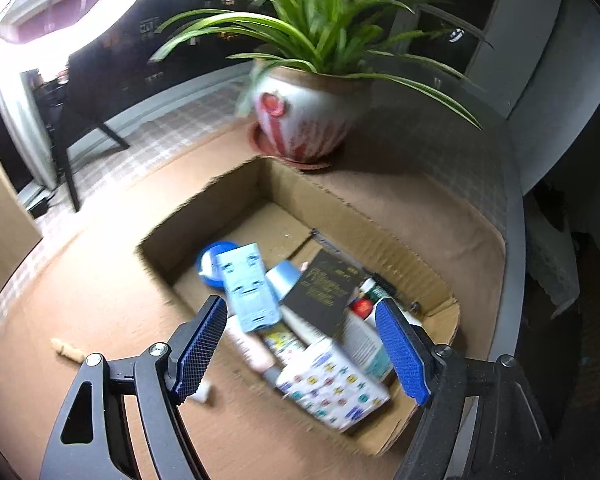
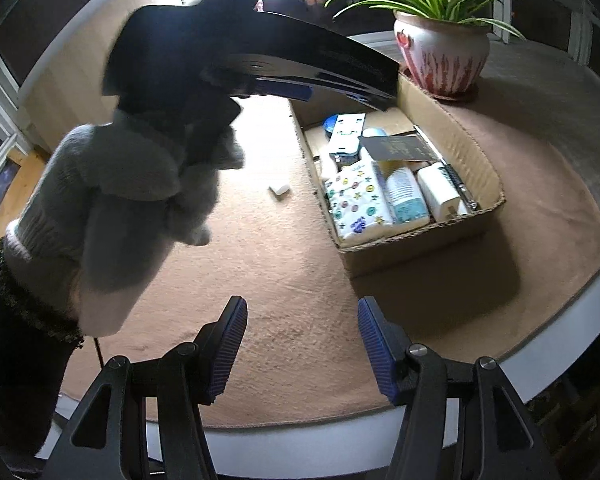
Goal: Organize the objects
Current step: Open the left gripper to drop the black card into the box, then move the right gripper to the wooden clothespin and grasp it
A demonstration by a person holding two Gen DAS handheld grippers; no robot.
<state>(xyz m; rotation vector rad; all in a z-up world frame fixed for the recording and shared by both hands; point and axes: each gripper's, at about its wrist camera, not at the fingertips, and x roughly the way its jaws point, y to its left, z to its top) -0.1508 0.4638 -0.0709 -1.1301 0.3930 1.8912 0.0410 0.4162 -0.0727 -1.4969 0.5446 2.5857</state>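
Brown cloth covers the round table (image 2: 284, 264), with a potted plant (image 1: 306, 120) standing at its far side and a ring light (image 1: 60, 12) glaring behind. Just in front of the pot sits an open cardboard box (image 1: 384, 224), already crowded at its near end. My left fingers (image 1: 306, 350) hang above that near end, spread wide with nothing pressed between their blue pads. Below them a pale blue card (image 1: 246, 288) shows tilted over the other things, beside a blue lid (image 1: 212, 262), a black book (image 1: 326, 292) and a white box with coloured prints (image 1: 332, 384). A small white piece (image 2: 279, 191) lies on the cloth outside the box, to its left. My right fingers (image 2: 302, 346) are parted over bare cloth, well short of the box, gripping nothing. From there I see my gloved left hand (image 2: 140, 184) on its tool.
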